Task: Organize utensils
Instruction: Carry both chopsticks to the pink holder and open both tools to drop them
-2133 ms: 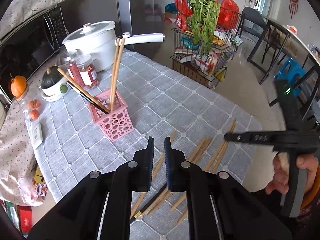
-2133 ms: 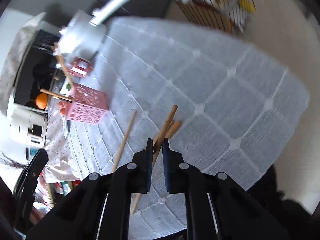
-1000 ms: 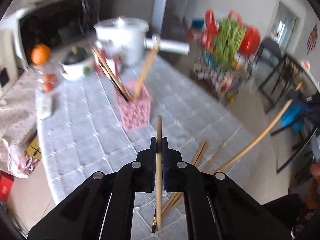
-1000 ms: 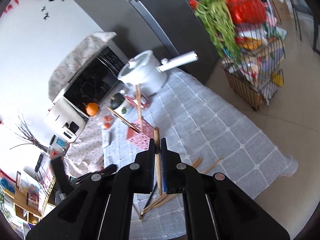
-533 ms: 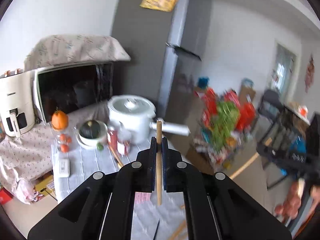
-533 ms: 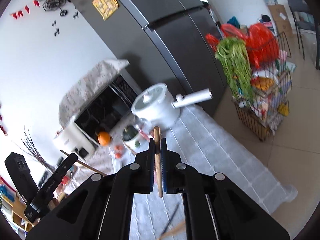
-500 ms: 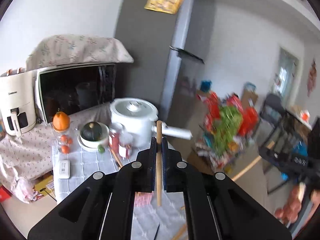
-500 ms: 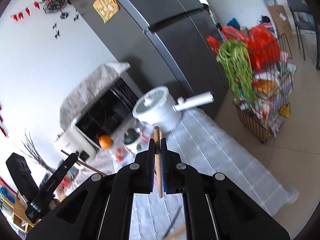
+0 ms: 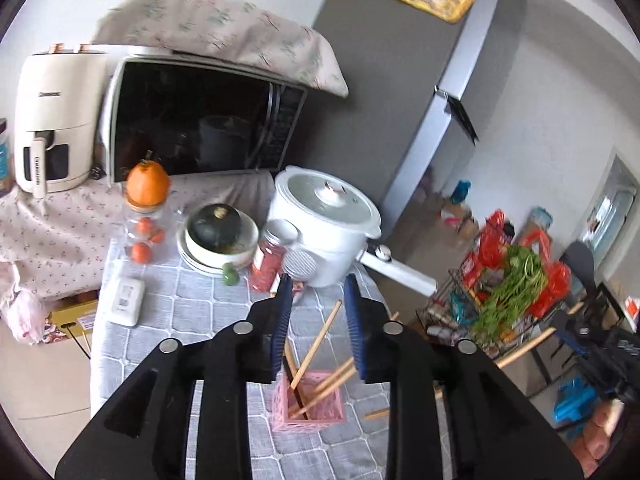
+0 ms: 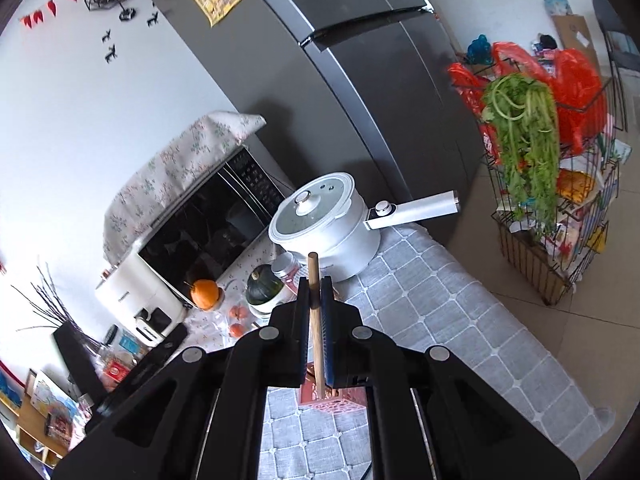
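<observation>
Our left gripper gapes empty above the pink holder, several chopsticks inside; our right gripper clamps 1 chopstick awaiting insertion.

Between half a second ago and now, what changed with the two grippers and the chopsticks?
The left gripper has opened above the pink holder; the chopstick it held is gone from its jaws, apparently dropped among the chopsticks there. The right gripper stays shut on its chopstick. The white pot is unmoved.
</observation>
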`<state>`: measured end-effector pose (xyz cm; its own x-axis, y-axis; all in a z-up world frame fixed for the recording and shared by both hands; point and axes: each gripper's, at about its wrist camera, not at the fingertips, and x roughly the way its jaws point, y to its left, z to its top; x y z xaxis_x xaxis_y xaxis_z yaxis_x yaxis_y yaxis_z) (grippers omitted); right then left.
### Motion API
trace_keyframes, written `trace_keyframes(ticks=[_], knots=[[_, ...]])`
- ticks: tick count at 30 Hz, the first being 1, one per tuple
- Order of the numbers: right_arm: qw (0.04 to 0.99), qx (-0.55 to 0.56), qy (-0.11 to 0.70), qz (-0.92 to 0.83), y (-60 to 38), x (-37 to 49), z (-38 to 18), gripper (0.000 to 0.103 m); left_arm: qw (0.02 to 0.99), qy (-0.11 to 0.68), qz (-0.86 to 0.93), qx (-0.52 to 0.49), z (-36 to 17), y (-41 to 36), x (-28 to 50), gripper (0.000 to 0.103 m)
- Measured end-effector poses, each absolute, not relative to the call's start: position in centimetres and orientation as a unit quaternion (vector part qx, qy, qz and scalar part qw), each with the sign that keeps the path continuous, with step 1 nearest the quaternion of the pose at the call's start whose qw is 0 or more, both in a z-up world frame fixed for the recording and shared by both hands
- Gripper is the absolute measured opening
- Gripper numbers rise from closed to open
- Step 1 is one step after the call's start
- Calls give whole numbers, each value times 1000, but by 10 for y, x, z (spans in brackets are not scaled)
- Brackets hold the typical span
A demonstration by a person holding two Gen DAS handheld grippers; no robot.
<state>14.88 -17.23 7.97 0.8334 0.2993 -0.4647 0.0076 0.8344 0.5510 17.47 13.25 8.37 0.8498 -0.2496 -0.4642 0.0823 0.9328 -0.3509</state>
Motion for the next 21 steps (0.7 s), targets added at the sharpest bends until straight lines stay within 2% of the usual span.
trace_keyframes(ticks=[3, 12, 13, 16, 21], knots=[[917, 268, 285, 76, -162, 163, 75, 6, 948, 249, -84, -181, 89, 146, 163, 38], [917, 250, 303, 67, -127, 204, 55, 8, 942, 260, -87, -194, 76, 163, 159, 39], [915, 250, 308, 69, -124, 210, 51, 11, 942, 261, -87, -193, 75, 164, 159, 40], [914, 257, 309, 57, -121, 213, 40, 49, 943, 263, -88, -186, 74, 162, 157, 43], [920, 230, 314, 35, -121, 194, 28, 50, 944, 267, -91, -172, 74, 152, 152, 51]])
